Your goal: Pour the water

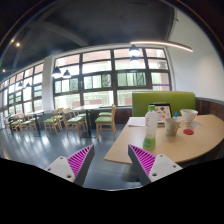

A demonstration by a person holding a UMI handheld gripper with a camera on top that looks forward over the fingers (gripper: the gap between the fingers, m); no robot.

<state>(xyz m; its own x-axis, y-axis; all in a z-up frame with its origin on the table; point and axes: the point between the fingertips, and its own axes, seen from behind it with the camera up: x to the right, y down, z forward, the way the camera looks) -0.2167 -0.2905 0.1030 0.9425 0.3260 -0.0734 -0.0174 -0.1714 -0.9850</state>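
Note:
A clear water bottle (pixel 151 126) with a pale label stands on a light wooden table (pixel 165 146), ahead and to the right of my fingers. Beside it to the right stand a small cup (pixel 171 128) and a white cup (pixel 188 117). My gripper (pixel 112 158) is open and holds nothing; its two magenta pads (pixel 79 159) stand wide apart, with only dark floor between them. The right finger lies just short of the table's near corner. The bottle is well beyond the fingertips.
A green booth seat (pixel 165 101) stands behind the table. Several wooden tables and chairs (pixel 60 120) stand along the windows at the left. A chair (pixel 105 120) stands in the middle. Dark glossy floor (pixel 80 140) lies ahead.

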